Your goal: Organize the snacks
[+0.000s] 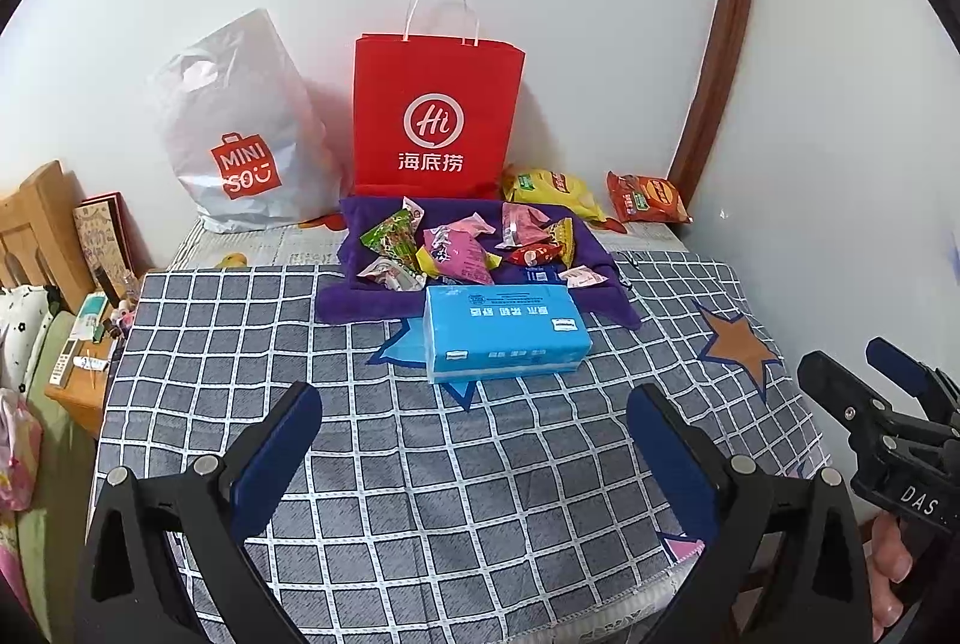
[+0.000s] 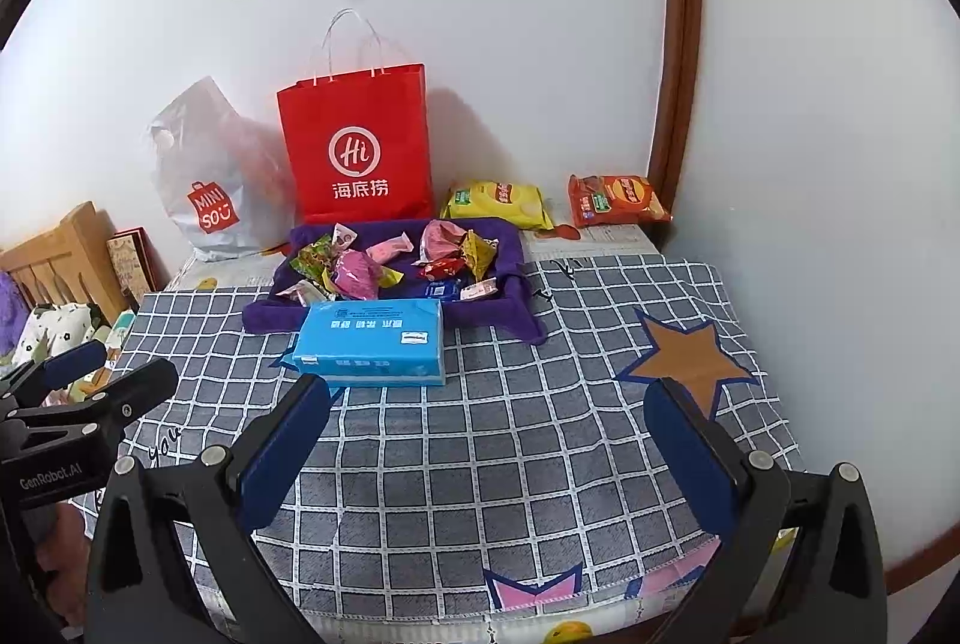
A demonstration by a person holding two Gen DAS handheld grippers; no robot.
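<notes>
A white plastic Miniso carrier bag (image 1: pixel 240 134) is seen at the far left of the desk (image 1: pixel 420 464), which is covered by a grey checked cloth, and a red paper bag with cord handles (image 1: pixel 435 116) stands just to its right, against the wall. In front of the red bag, a heap of small wrapped snacks (image 1: pixel 462 245) lies on a purple cloth (image 1: pixel 360 284), with a blue tissue pack (image 1: pixel 504 332) at its near edge, long axis running left to right. Further right, a yellow crisp packet (image 1: pixel 552 191) and an orange crisp packet (image 1: pixel 645 197) lie flat by the wall.

The left claw (image 1: pixel 474 440) is held wide and empty, with the heap straight ahead, well apart, beyond the tissue pack. The right claw (image 2: pixel 492 434) is likewise wide and empty, and the heap (image 2: pixel 396 260) lies ahead and to its left. The left claw is judged slightly better aligned; the crisp packets favour the right.
</notes>
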